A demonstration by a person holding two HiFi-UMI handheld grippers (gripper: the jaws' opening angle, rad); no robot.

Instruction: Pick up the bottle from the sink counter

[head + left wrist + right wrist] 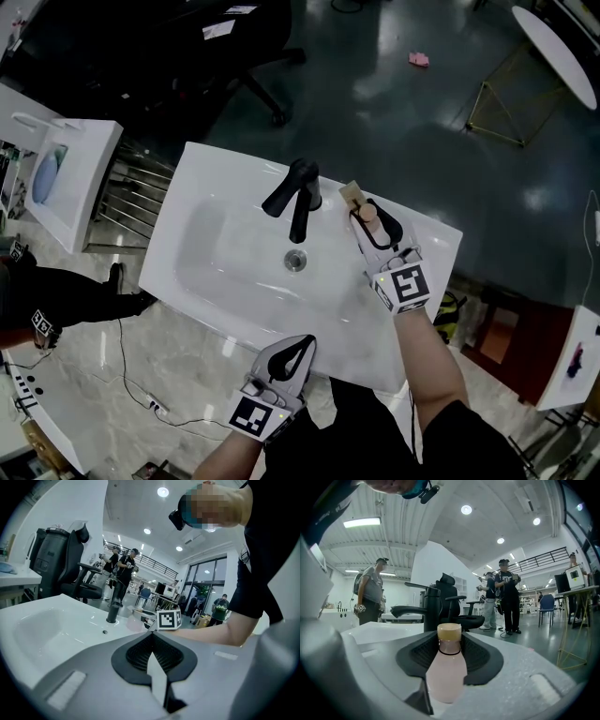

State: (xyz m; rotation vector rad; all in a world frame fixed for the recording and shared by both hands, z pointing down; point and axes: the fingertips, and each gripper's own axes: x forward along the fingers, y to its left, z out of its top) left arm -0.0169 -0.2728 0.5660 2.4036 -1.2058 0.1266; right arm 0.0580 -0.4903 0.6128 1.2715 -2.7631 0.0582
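Note:
A small pale pink bottle point(352, 195) with a tan cap lies along the jaws of my right gripper point(366, 208), at the back right of the white sink counter point(427, 239), just right of the black faucet point(298, 197). In the right gripper view the bottle point(446, 672) fills the gap between the black pads point(480, 660), cap pointing away, and the gripper point(450, 639) is shut on it. My left gripper point(305, 343) hovers over the counter's front edge, shut and empty; in its own view point(152, 637) its pads meet.
The basin point(225, 258) with its drain point(295, 260) takes up the left and middle of the counter. A second white sink unit point(70, 169) stands at the left, a black office chair point(239, 42) behind. Cables lie on the floor point(131, 375). People stand far off.

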